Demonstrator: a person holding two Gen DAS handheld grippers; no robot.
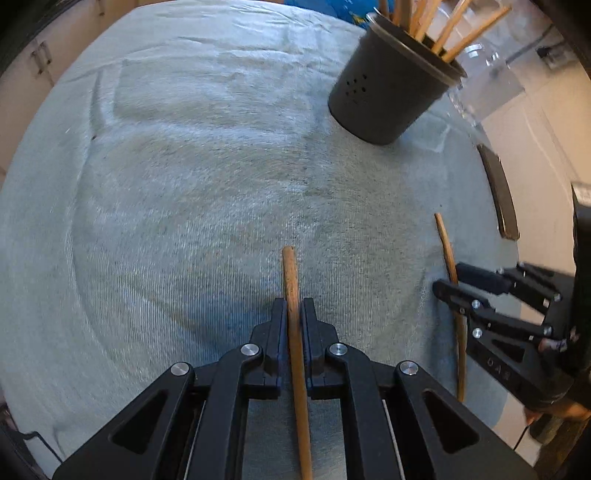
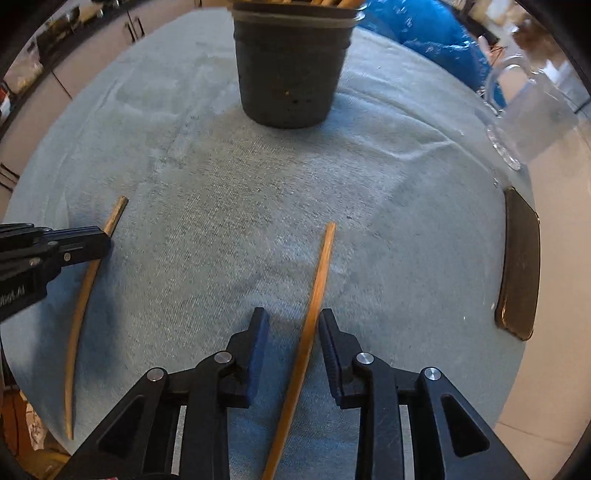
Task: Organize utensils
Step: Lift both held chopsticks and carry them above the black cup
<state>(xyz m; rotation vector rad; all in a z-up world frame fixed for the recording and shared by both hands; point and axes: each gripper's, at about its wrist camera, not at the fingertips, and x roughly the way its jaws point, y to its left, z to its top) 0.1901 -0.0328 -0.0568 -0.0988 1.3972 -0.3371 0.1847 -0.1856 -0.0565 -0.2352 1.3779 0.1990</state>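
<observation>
Chopsticks were being gathered, two at once. Well in front of the dark holder (image 1: 391,88), the left gripper (image 1: 294,314) had its fingers pressed narrow on one chopstick (image 1: 291,280), which seemed gripped though it lay close to the cloth-covered surface (image 1: 184,184). Further right, equally far from the holder, the right gripper (image 2: 291,332) held its fingers wide around a second chopstick (image 2: 321,273), which lay flat nearer the right finger. Next, by my judgement, those fingers needed closing squarely before both sticks were lifted and dropped tip-down among the sticks (image 1: 443,26) already in the holder.
</observation>
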